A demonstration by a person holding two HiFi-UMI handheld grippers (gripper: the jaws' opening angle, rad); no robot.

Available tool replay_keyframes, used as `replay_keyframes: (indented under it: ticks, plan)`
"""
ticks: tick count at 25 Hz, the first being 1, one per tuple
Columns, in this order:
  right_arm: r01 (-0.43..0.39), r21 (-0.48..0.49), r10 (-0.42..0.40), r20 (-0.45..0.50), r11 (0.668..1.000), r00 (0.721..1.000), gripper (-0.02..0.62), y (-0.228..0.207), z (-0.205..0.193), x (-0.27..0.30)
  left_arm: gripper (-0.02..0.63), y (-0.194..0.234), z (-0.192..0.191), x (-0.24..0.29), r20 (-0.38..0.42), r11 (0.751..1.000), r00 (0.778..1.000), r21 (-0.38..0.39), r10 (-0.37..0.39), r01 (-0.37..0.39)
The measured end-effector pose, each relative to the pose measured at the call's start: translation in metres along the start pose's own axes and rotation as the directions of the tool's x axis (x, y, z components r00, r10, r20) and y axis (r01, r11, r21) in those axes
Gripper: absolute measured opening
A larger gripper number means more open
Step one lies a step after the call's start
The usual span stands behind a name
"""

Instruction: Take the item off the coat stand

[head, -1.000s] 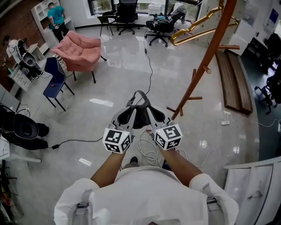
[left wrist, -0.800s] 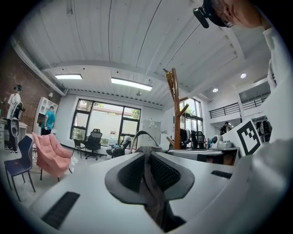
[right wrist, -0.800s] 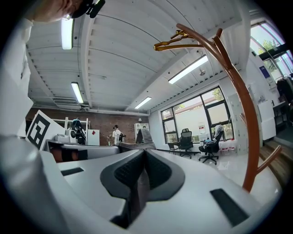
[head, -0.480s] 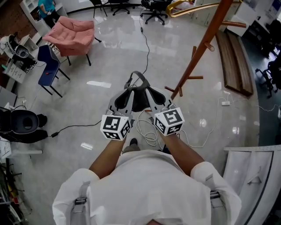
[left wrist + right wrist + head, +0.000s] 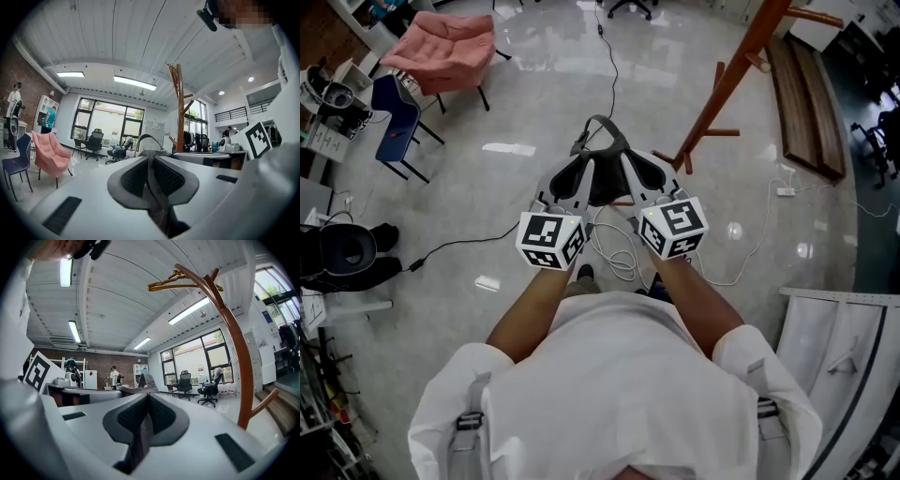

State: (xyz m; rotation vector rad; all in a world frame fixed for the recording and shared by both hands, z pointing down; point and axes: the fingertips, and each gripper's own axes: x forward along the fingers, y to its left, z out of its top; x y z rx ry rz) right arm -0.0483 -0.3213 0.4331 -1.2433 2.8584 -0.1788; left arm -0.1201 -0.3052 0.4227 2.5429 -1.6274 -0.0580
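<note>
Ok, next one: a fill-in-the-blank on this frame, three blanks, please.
1. The left gripper and the right gripper are both ____ on the grey strap.
2. The padded armchair is ____.
3. A ____ hanger hangs high on the wooden coat stand.
Missing words: shut; pink; gold.

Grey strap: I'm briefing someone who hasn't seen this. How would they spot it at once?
In the middle of the head view, the left gripper and right gripper sit side by side above the floor. The grey strap loops up from their tips, pinched in both. Unlike the thin white cable coiled below, it is dark and flat.
</note>
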Motion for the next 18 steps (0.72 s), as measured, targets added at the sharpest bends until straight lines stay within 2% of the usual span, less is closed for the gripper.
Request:
replay_keyframes:
  ticks: [7,18]
  plan:
    - [0.020,-0.017,-0.020,0.003,1.000,1.000,0.026,-0.020,0.001,-0.007,0.054,-0.010,-0.005,0.019,0.000,0.999,0.999,-0.011,-0.042,0.042]
    - [0.054,0.012,-0.053,-0.021,0.998,0.998,0.026,-0.036,-0.015,-0.008,0.054,-0.011,-0.022,0.038,-0.021,0.993,0.993,-0.039,-0.113,0.112]
